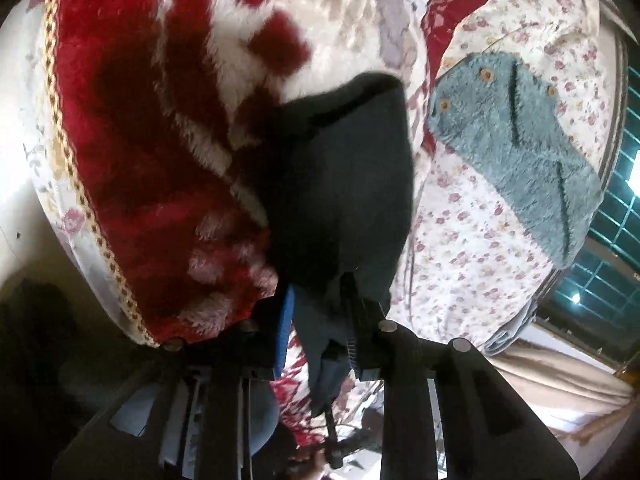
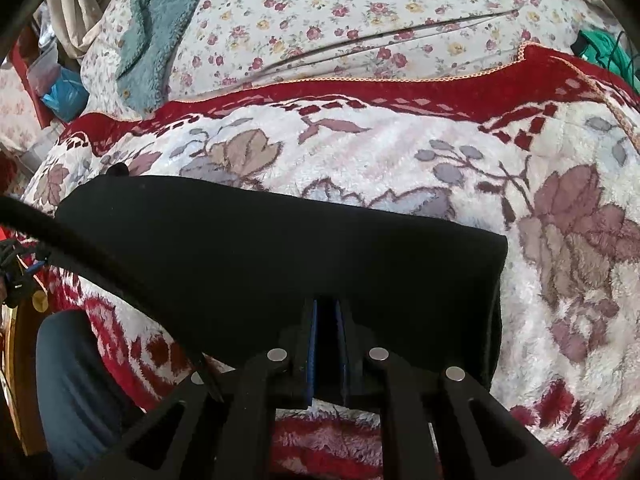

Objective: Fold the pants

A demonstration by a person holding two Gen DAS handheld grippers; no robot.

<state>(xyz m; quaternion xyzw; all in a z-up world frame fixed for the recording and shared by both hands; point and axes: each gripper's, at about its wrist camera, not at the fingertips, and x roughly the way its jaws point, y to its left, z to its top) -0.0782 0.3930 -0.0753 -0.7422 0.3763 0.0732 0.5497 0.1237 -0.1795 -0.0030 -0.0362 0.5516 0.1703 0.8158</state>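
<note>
Nearest, the right gripper (image 2: 326, 344) is pinched tight on the near edge of the black pants (image 2: 280, 248), which lie flat across the blanket (image 2: 400, 152). The left gripper (image 1: 320, 320) is clamped narrow on a bunched end of the same pants, lifted off the blanket. Judging by this, a fold is under way: both ends are held, and next they must travel together so the edges meet. Beyond lie a floral sheet (image 2: 360, 8) and a teal garment (image 1: 520, 152). No writing is legible.

Pants (image 1: 340, 184) hide both fingertips of left gripper (image 1: 320, 312).
</note>
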